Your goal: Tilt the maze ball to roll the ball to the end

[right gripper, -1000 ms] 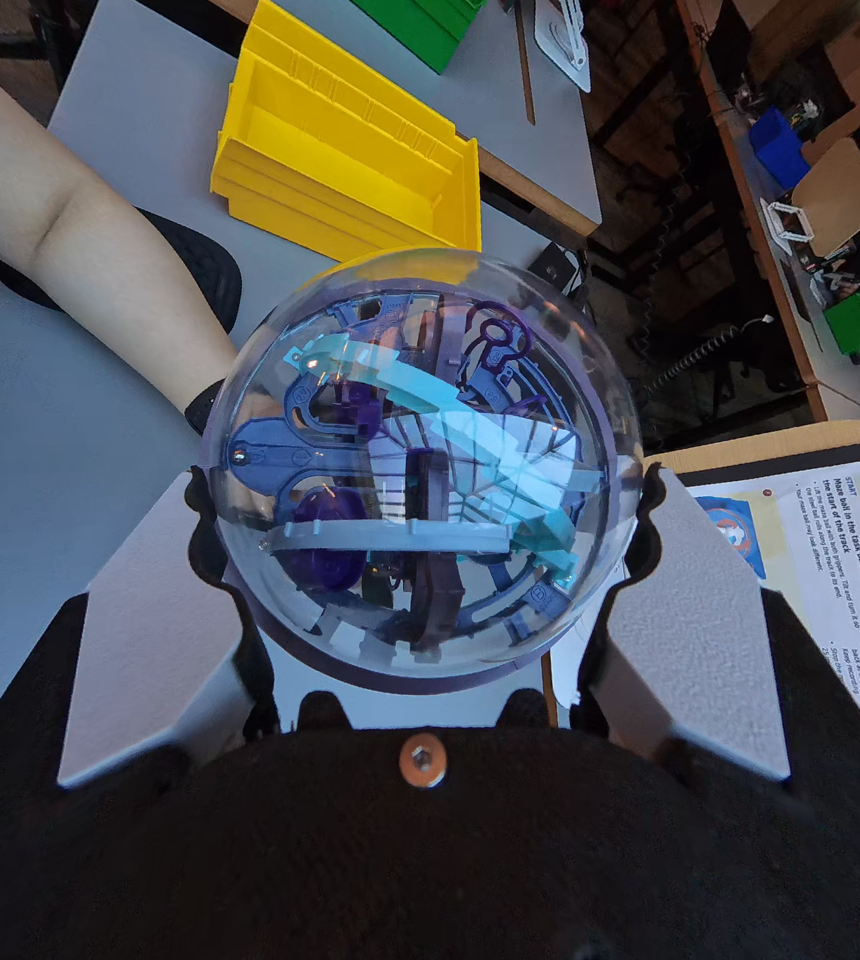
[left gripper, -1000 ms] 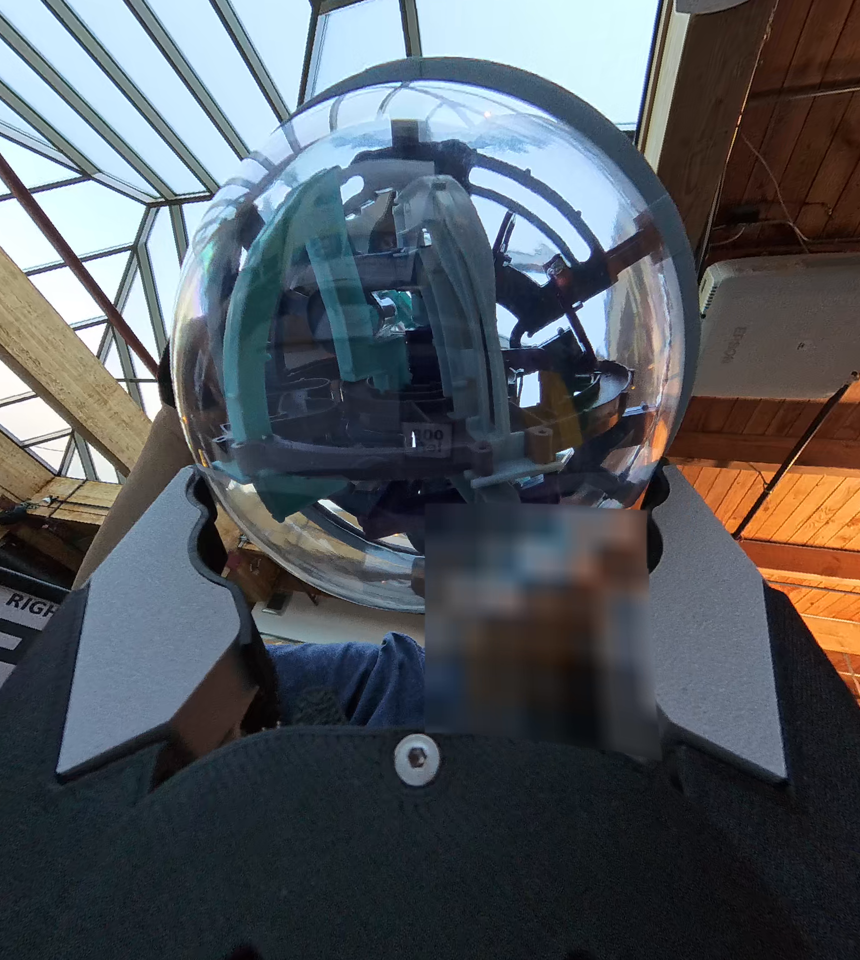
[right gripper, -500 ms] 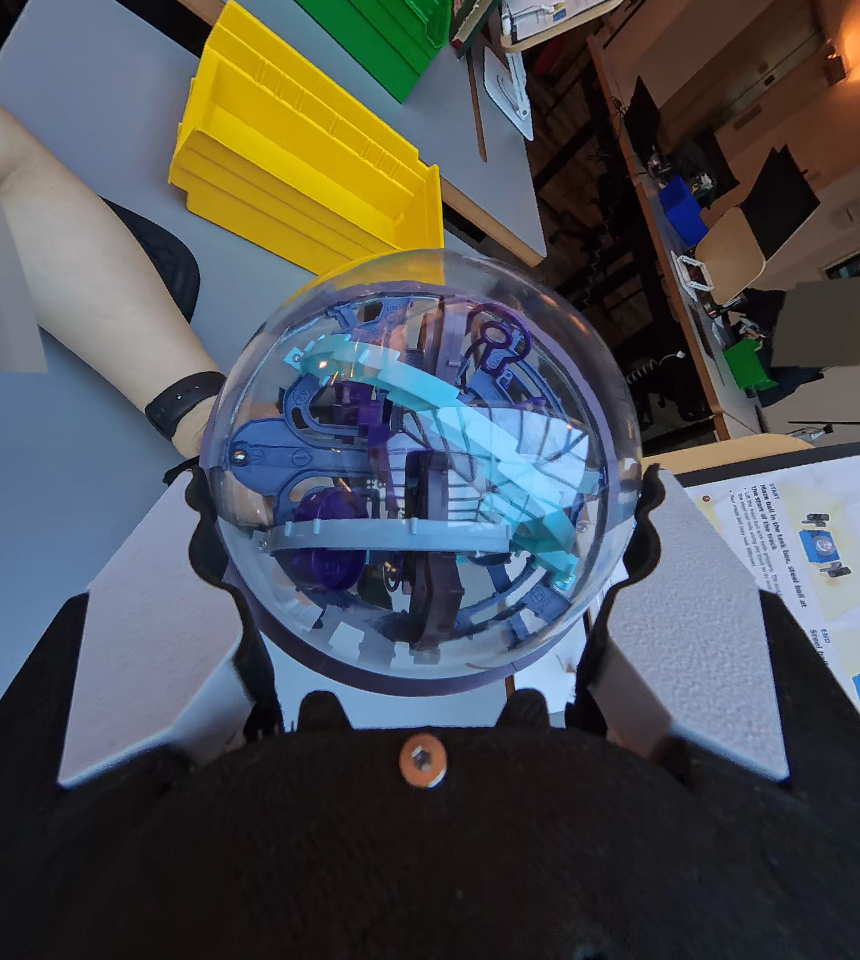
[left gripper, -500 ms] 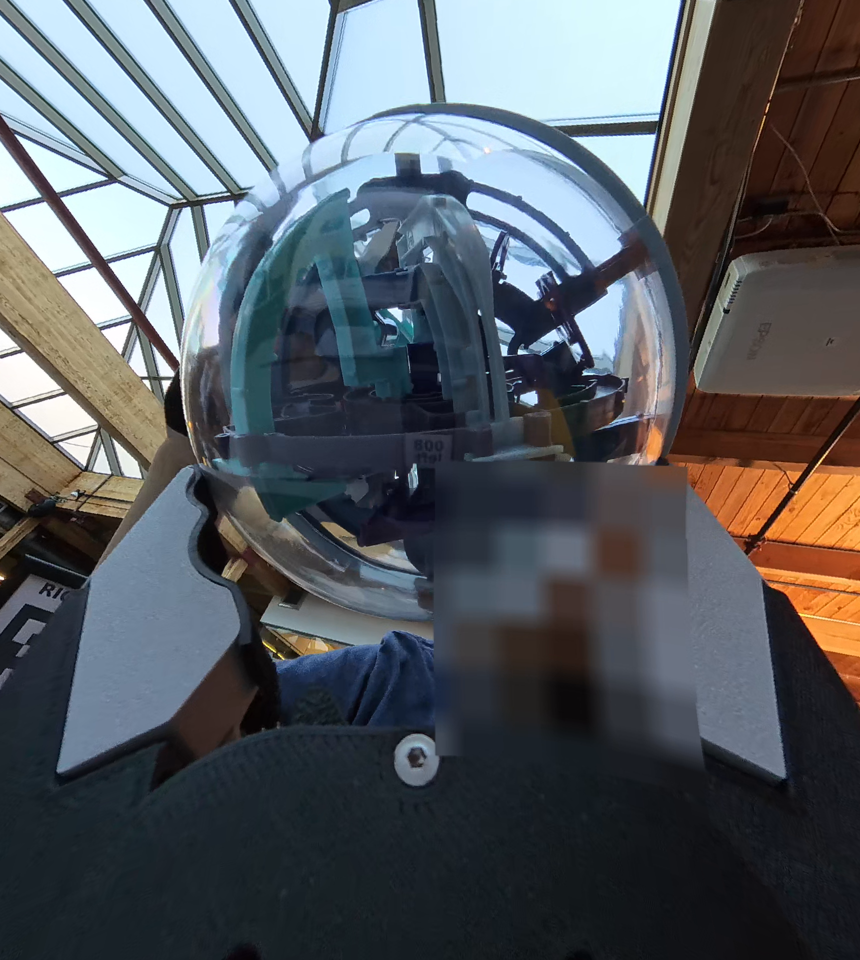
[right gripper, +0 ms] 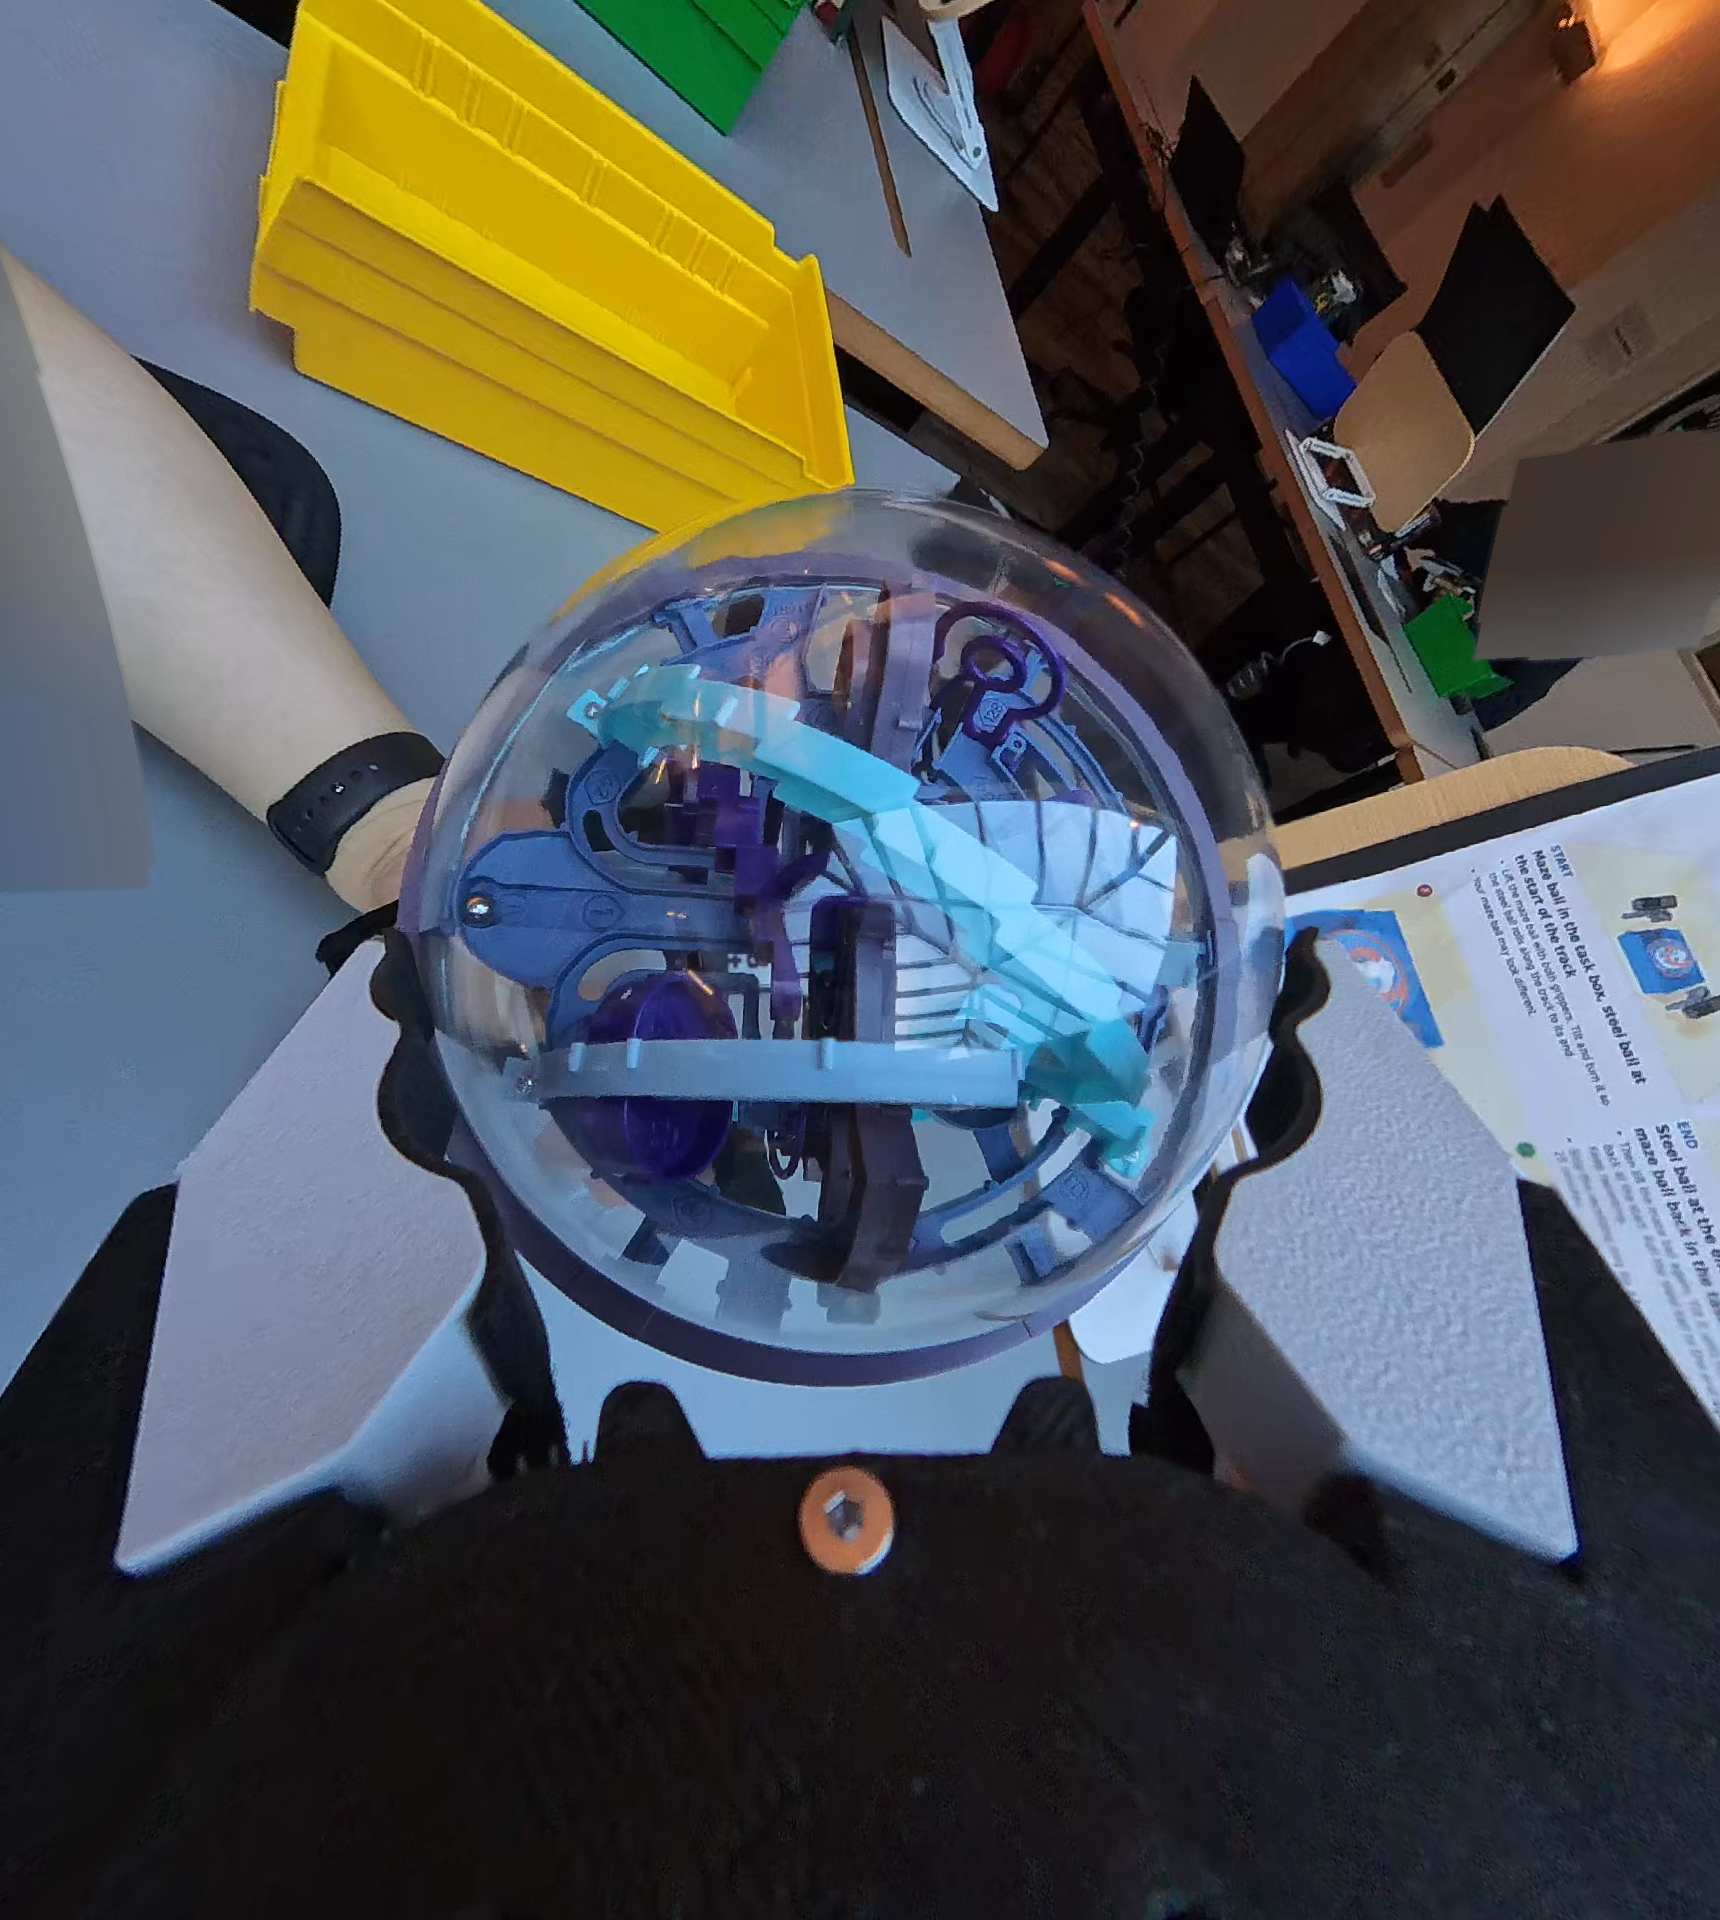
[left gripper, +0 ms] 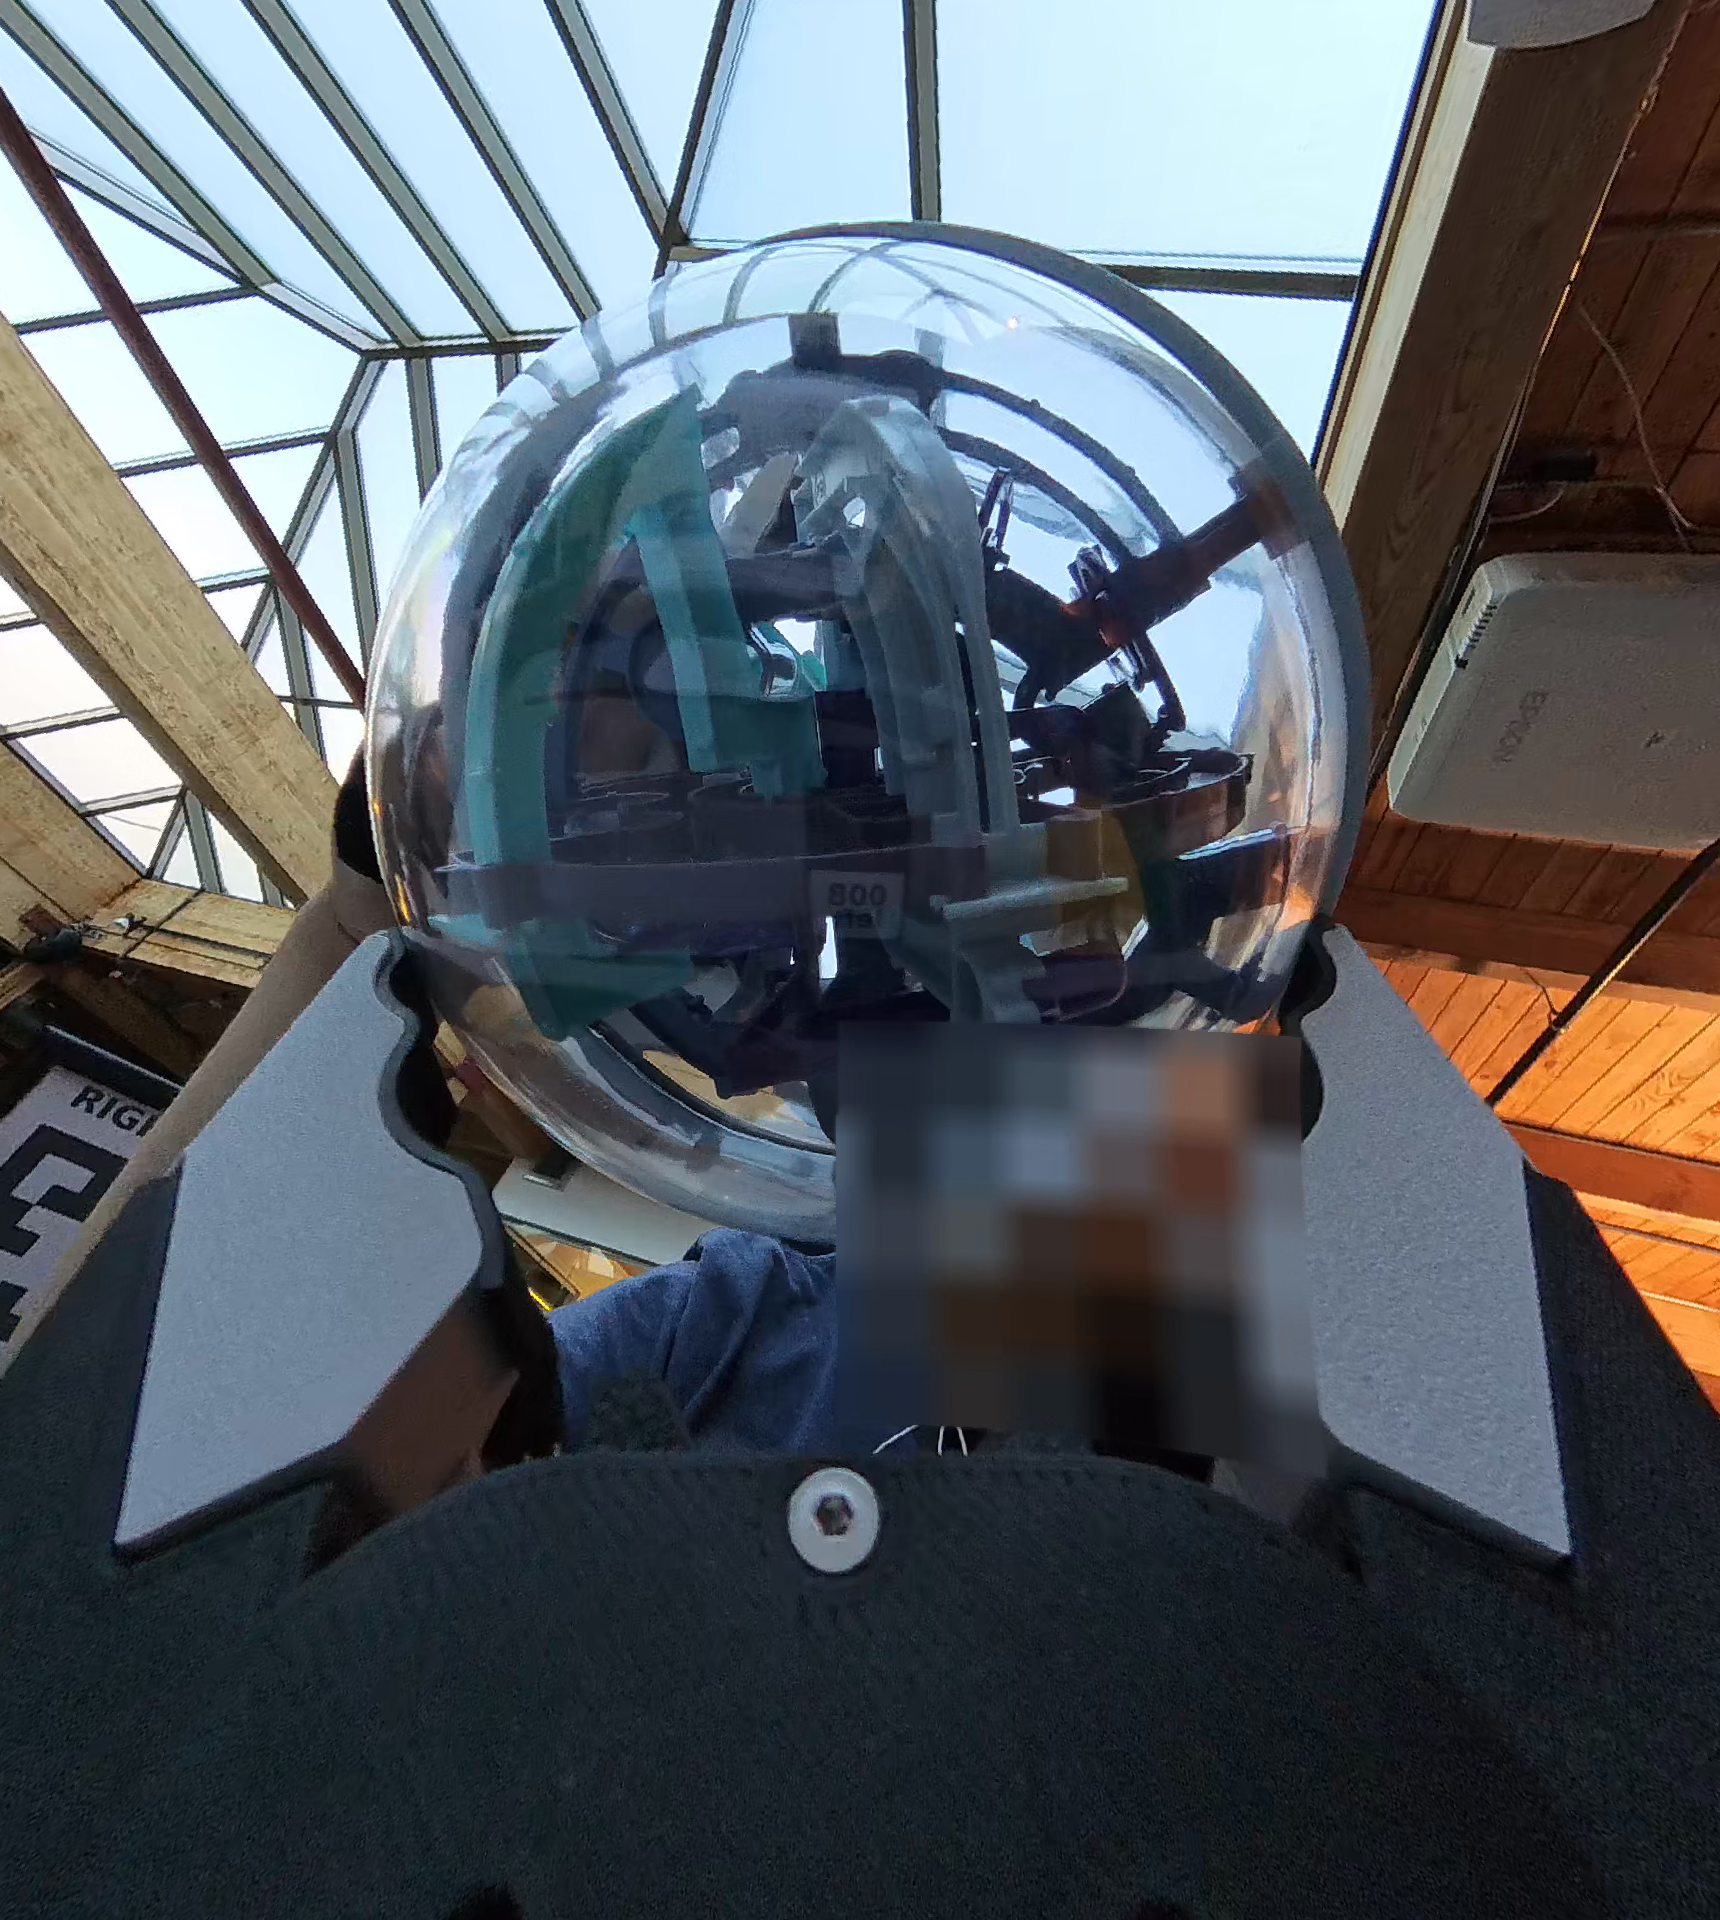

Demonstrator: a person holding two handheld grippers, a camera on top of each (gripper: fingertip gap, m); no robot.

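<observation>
The maze ball [left gripper: 835,675] is a clear sphere with teal, grey and dark tracks inside. My left gripper [left gripper: 856,956] is shut on it from below, grey fingers [left gripper: 316,1195] pressing both sides, and holds it up against the skylight. In the right wrist view my right gripper [right gripper: 840,956] is shut on the same maze ball [right gripper: 835,1195] from above, over the grey table [right gripper: 25,1039]. A small steel ball [right gripper: 475,911] sits at the left end of a blue track inside.
Stacked yellow bins [right gripper: 544,301] and a green bin [right gripper: 721,52] stand on the table behind the ball. A printed instruction sheet [right gripper: 1614,1039] lies at the right. A person's forearm [right gripper: 212,623] with a black wristband [right gripper: 347,795] is at the left. A white projector [left gripper: 1614,696] hangs overhead.
Both grippers have tilted together with the maze ball; the backgrounds shifted, showing more skylight, instruction sheet and room. The steel ball stays at the blue track's left end.
</observation>
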